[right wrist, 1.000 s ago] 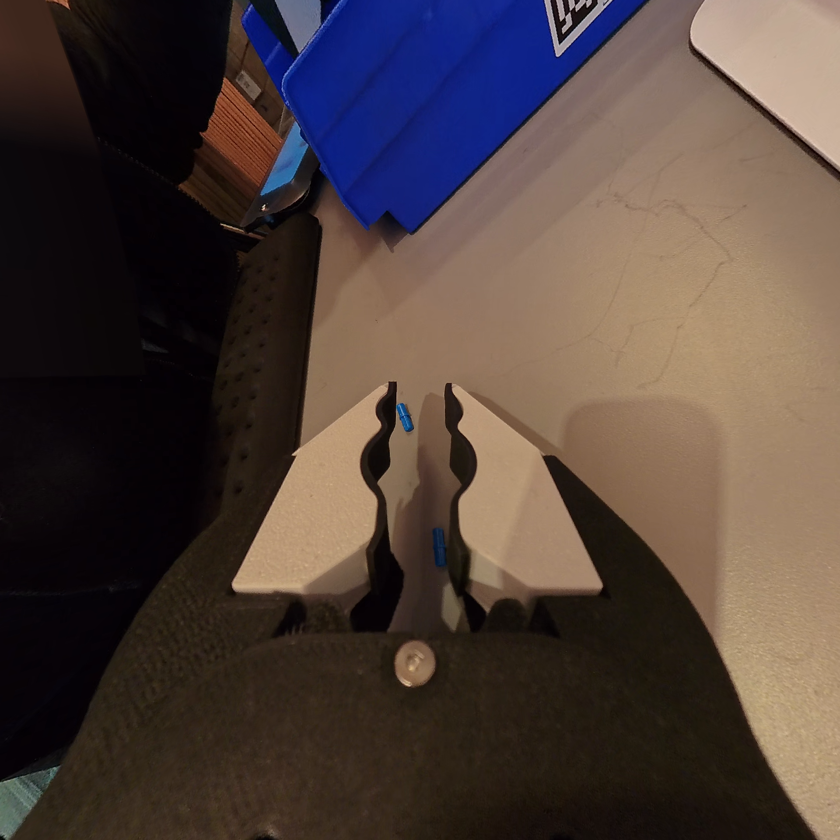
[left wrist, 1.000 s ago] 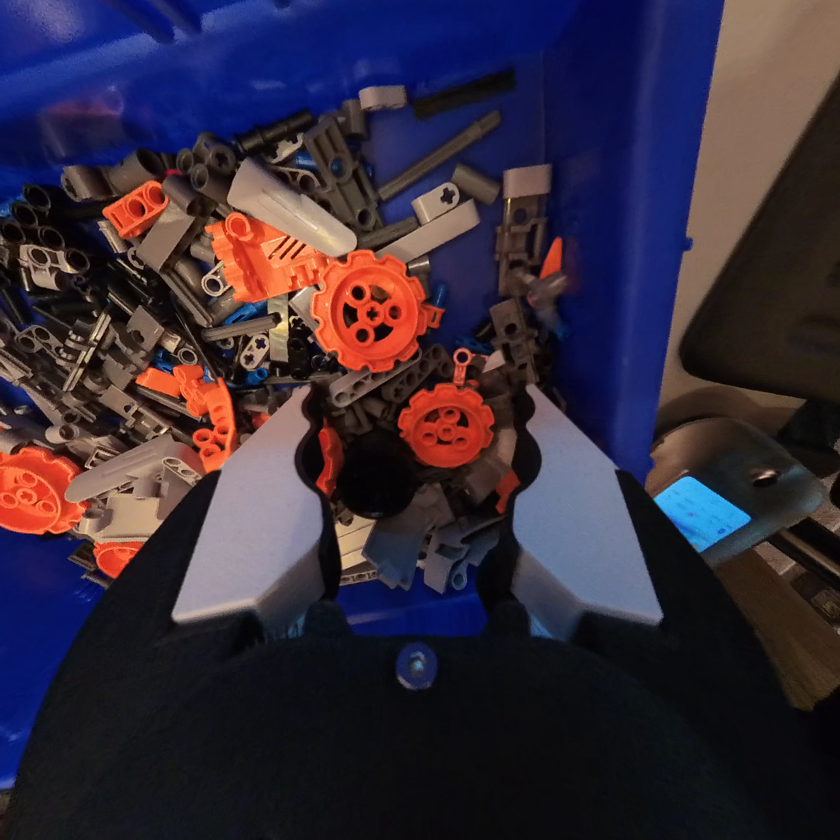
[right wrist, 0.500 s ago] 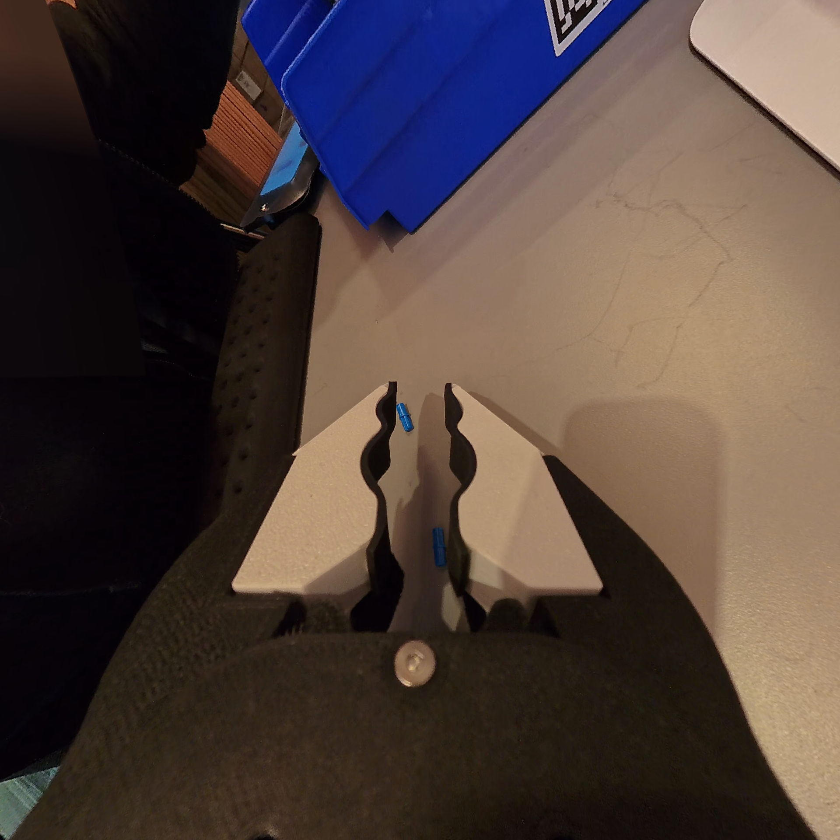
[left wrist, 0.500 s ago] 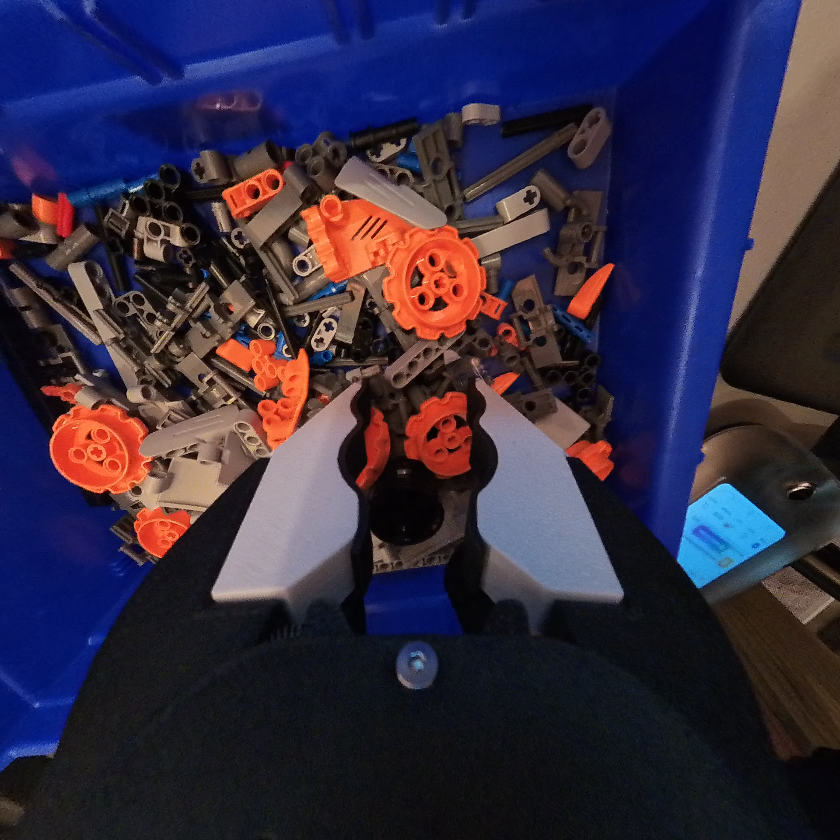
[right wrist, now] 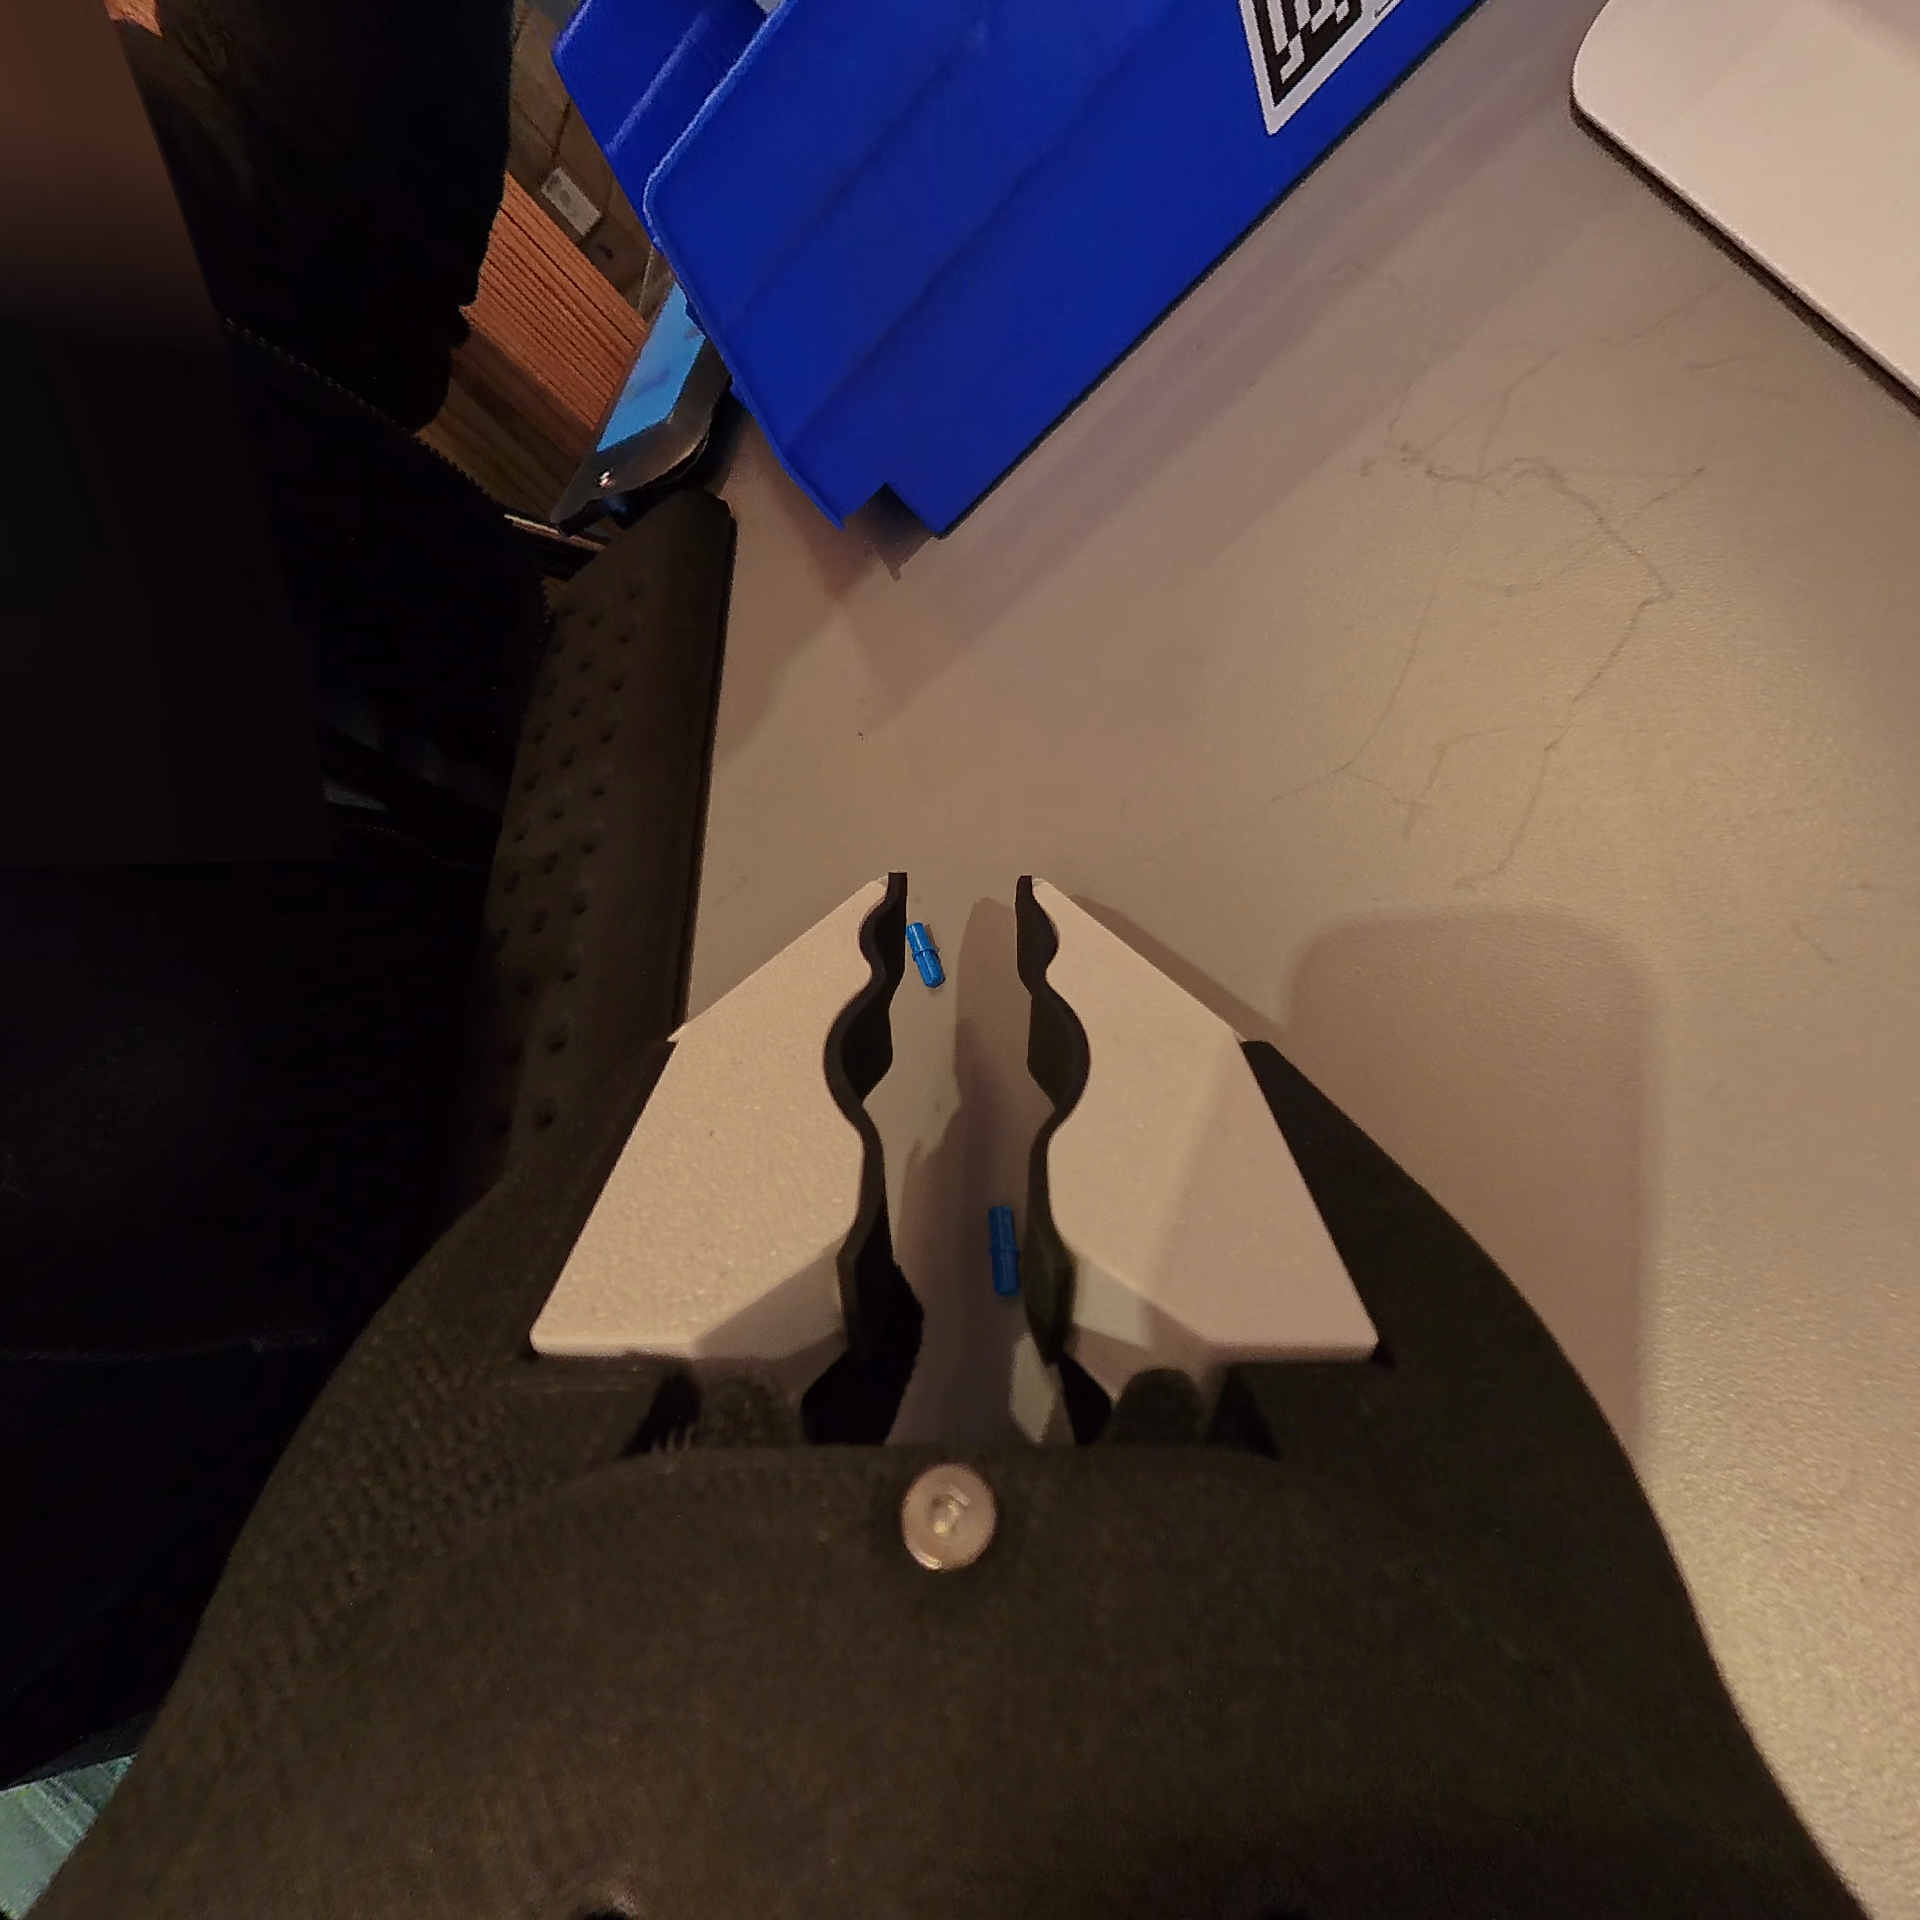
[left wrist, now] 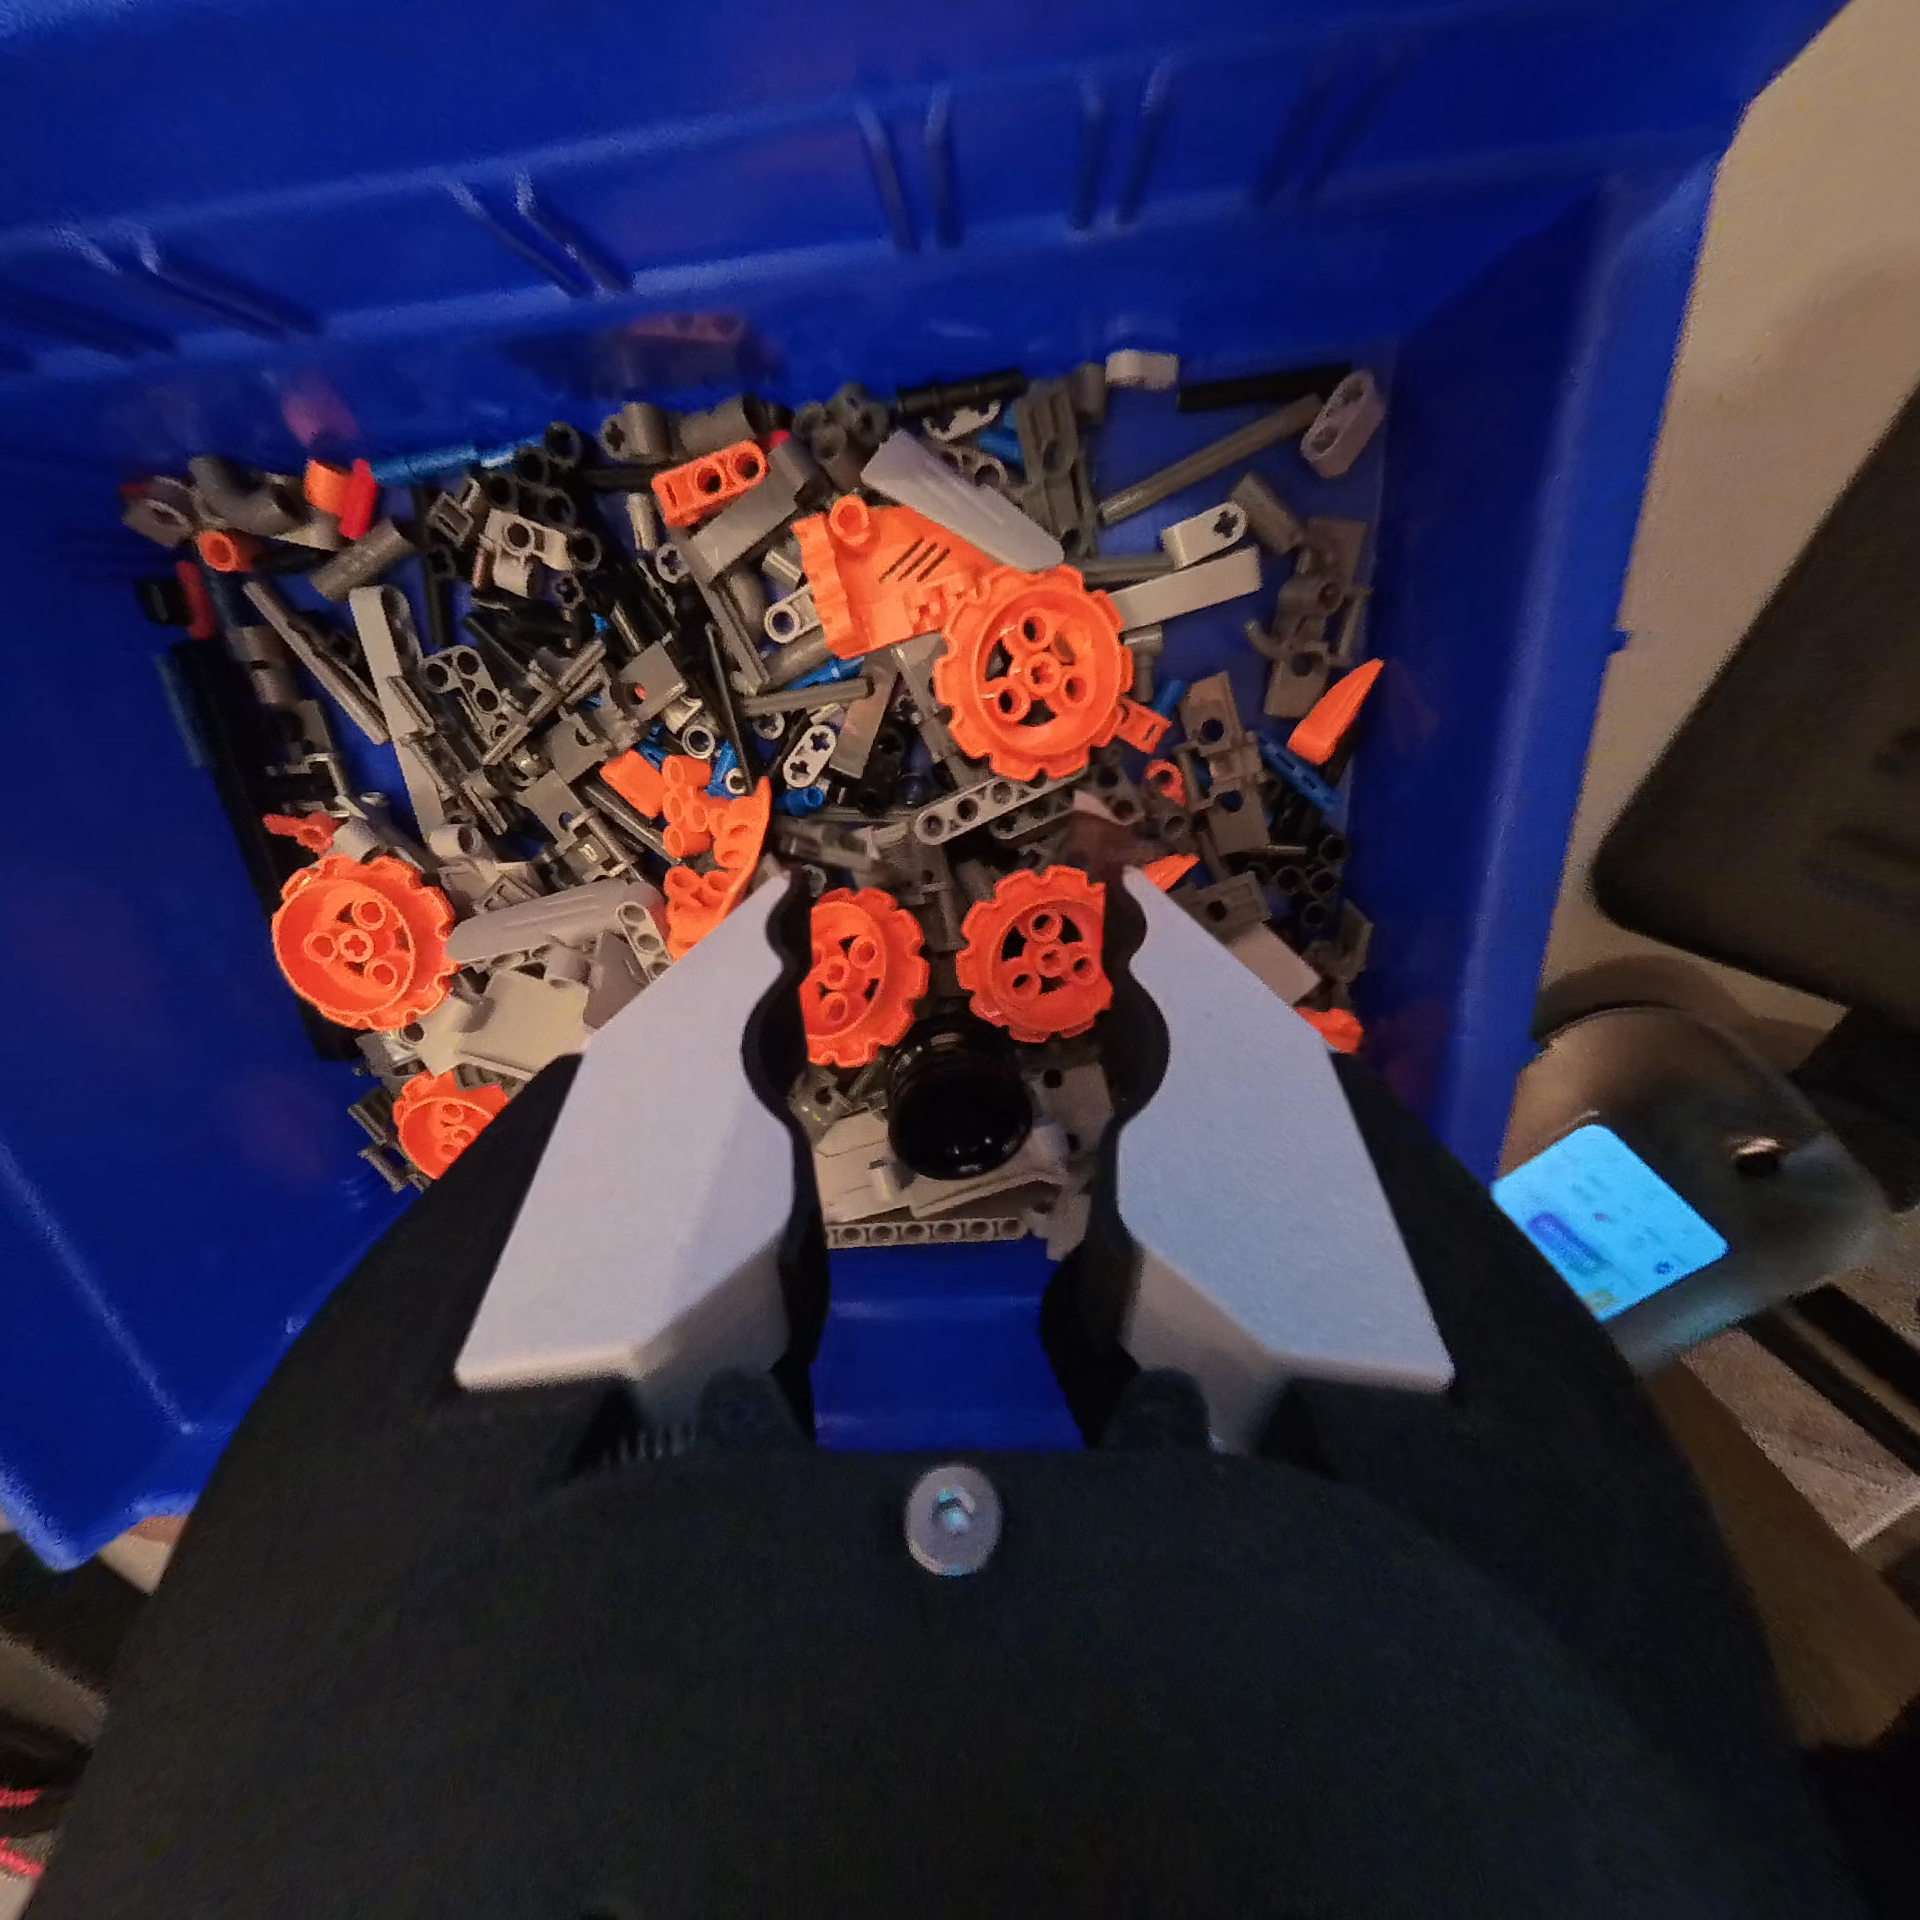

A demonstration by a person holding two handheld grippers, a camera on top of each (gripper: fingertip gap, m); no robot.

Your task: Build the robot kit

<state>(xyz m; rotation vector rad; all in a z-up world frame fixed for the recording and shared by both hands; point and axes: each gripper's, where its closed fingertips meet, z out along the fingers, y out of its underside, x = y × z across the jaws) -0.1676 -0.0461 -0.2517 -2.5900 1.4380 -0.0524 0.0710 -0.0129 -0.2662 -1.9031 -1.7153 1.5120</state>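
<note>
My left gripper (left wrist: 956, 883) is open and empty, held above the near right part of a blue bin (left wrist: 727, 260) full of small building-toy parts. Two orange gear wheels (left wrist: 1039, 956) and a black wheel (left wrist: 961, 1112) show between its fingers, lower down in the pile. A larger orange gear (left wrist: 1034, 670) lies farther in. My right gripper (right wrist: 958, 883) is narrowly open and empty, low over a pale table (right wrist: 1351, 727). Two small blue pins lie on the table between its fingers, one near the left tip (right wrist: 924, 954), one farther back (right wrist: 1003, 1265).
The blue bin (right wrist: 987, 260) stands ahead of my right gripper near the table's left edge. A black perforated chair part (right wrist: 613, 779) lies beyond that edge. A white flat object (right wrist: 1766, 156) sits at the far right. A lit screen (left wrist: 1610, 1216) shows right of the bin. The tips of one gripper are about 25 cm away from the tips of the other.
My left gripper has pulled up and back from the pile, so more of the bin shows. Its jaws narrowed, then widened a little. My right gripper has not moved.
</note>
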